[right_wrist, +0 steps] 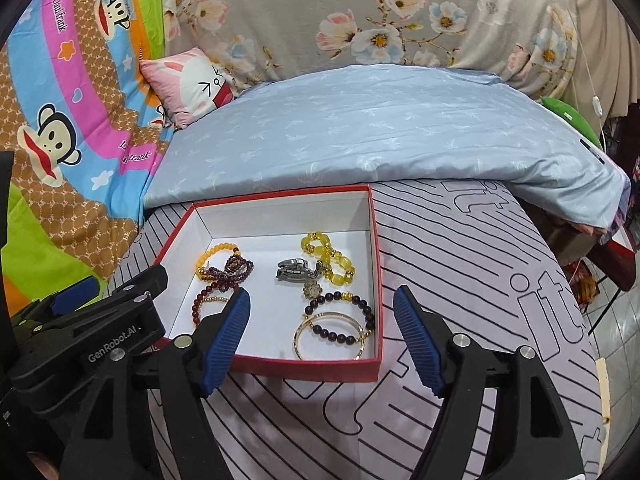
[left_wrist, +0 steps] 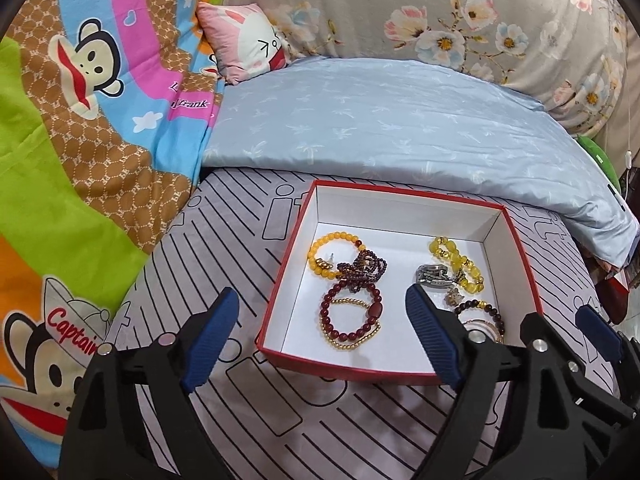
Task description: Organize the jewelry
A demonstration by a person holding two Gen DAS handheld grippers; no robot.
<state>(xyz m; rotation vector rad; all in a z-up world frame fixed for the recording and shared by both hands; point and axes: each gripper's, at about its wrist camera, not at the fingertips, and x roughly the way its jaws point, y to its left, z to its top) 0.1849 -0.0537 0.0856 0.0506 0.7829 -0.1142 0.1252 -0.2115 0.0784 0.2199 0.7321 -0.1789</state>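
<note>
Both claws wide open, empty: left gripper (left_wrist: 322,332), right gripper (right_wrist: 322,330) hover at near edge of red box (left_wrist: 524,256). Bracelets (left_wrist: 350,318), watch (right_wrist: 294,270) inside, loosely heaped; sorting seemingly unfinished, perhaps tangled.

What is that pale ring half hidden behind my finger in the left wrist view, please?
Observer: It is a thin gold bangle, lying flat in the near right corner of the red box.
Operator: Does anything lie across it?
Observer: Yes, the dark bead bracelet overlaps its far part.
Operator: Is the right gripper holding anything?
Observer: No, the right gripper is open and empty, with its fingers spread wide over the box's near edge.
</note>
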